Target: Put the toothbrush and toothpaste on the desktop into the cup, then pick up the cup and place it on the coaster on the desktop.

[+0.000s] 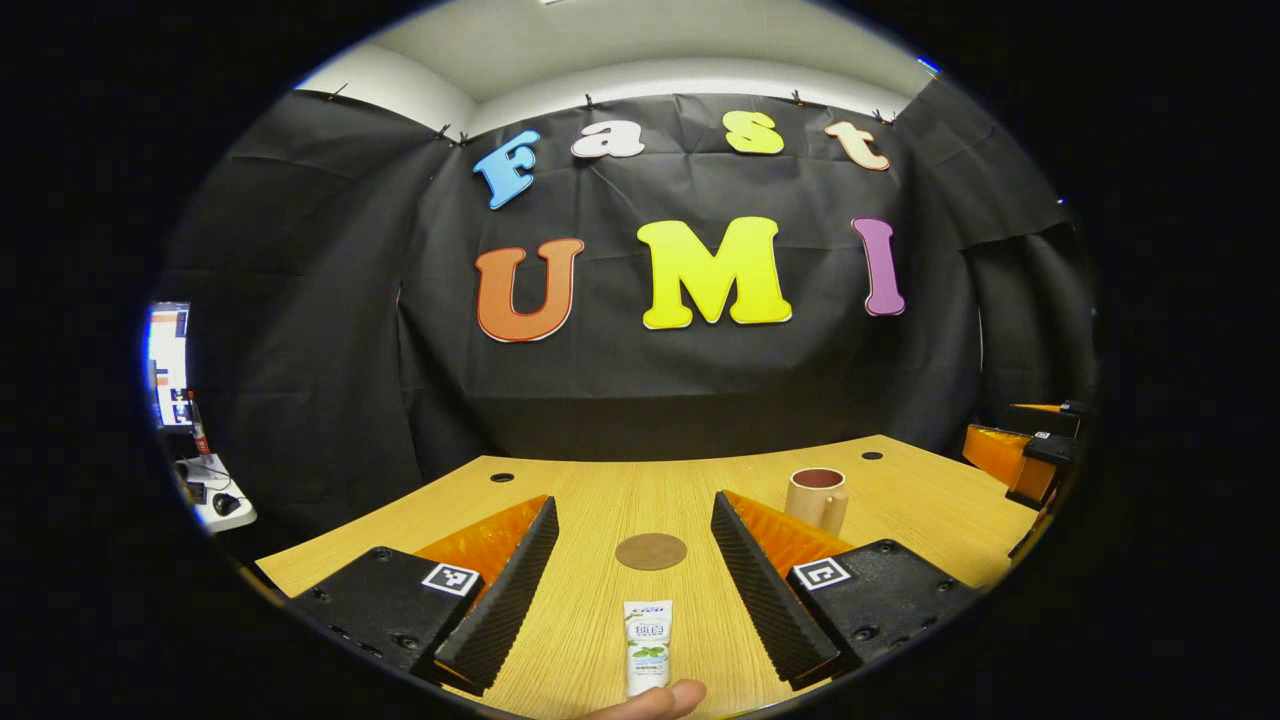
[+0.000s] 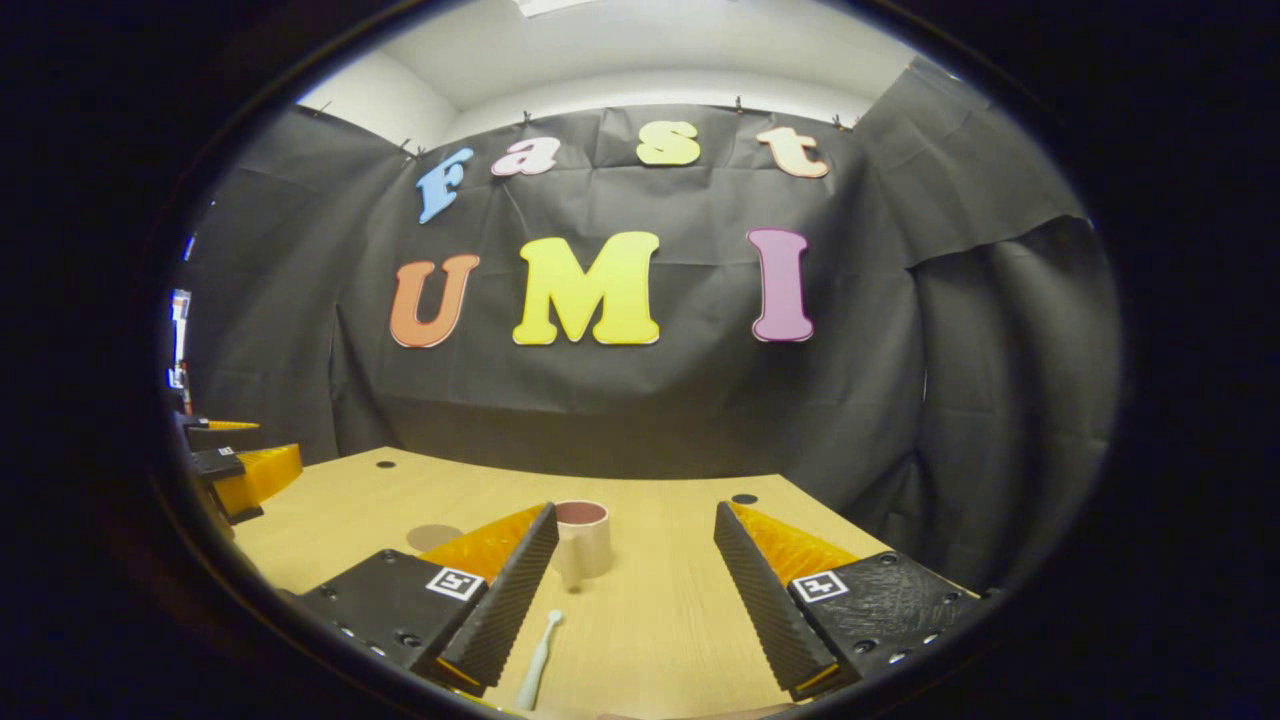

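I see a light wooden desktop (image 1: 600, 500) walled by black cloth. My left gripper (image 1: 635, 580) gapes wide, empty, toothpaste (image 1: 647, 645) near, coaster (image 1: 651, 551) beyond, cup (image 1: 817, 498) far right. My right gripper (image 2: 635, 585), equally spread, frames the toothbrush (image 2: 536, 662).

The desk (image 1: 600, 490) is pale wood with fine grain, the cup (image 1: 817, 498) beige with a dull reddish inside, the coaster (image 1: 651, 551) plain brown, the toothpaste (image 1: 648, 645) white with green leaves printed on it, and the toothbrush (image 2: 537, 662) off-white.
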`<state>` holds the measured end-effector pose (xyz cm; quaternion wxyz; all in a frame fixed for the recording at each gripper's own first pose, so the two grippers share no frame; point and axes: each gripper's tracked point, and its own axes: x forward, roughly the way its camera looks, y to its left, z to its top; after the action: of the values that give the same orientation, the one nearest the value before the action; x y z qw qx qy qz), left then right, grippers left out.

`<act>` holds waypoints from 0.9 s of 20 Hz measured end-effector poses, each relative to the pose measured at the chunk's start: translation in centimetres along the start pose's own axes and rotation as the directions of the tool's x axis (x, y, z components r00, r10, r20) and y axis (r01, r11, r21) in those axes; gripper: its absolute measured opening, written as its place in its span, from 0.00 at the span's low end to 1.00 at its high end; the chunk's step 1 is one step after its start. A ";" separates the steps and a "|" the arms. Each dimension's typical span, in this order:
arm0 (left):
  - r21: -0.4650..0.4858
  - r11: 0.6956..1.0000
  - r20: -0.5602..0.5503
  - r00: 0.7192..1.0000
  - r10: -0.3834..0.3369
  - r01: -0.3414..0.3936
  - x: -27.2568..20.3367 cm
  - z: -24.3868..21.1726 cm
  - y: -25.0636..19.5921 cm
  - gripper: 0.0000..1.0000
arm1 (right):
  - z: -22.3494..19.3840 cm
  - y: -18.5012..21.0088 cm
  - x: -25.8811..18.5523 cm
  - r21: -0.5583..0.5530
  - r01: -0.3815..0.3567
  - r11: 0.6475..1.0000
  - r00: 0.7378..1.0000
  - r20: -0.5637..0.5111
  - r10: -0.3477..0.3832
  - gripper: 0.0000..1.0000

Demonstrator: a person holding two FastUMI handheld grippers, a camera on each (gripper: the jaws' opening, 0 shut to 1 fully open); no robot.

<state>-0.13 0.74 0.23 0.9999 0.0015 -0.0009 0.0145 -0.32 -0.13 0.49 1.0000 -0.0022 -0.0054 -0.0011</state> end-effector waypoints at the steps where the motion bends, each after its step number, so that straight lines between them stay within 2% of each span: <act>1: 0.002 1.000 0.001 1.000 0.001 -0.001 0.0 0.0 0.0 0.98 | 0.0 0.0 0.1 -0.001 0.000 1.000 1.000 -0.002 0.000 0.96; 7: -0.003 1.000 -0.015 1.000 -0.008 0.008 0.1 -0.5 -0.3 0.98 | -0.8 0.5 0.4 -0.006 -0.013 1.000 1.000 -0.018 0.013 0.96; 8: -0.005 1.000 -0.019 1.000 -0.007 0.007 0.2 -0.7 -0.3 0.98 | -1.3 0.9 0.5 0.005 -0.028 1.000 0.999 -0.036 0.029 0.98; 12: -0.007 1.000 -0.040 0.999 -0.005 0.004 0.3 -1.8 0.1 0.98 | -4.8 2.5 1.6 0.016 -0.071 0.997 0.988 -0.136 0.072 0.96; 14: -0.003 1.000 -0.055 0.998 -0.006 0.006 0.3 -2.6 0.1 0.98 | -7.5 3.8 2.2 0.025 -0.100 0.995 0.972 -0.209 0.103 0.95; 16: 0.000 1.000 -0.070 0.998 -0.007 0.007 0.4 -3.3 0.0 0.98 | -10.1 5.3 2.9 0.043 -0.130 0.991 0.946 -0.293 0.137 0.95; 18: -0.002 1.000 -0.080 0.997 -0.013 0.013 0.3 -3.9 -0.2 0.98 | -12.7 5.9 3.3 0.031 -0.133 0.991 0.918 -0.372 0.135 0.95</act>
<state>0.18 0.61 -3.71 0.9992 0.0000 0.0391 0.0080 3.08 5.74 -12.26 0.9804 0.0001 0.1851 0.0669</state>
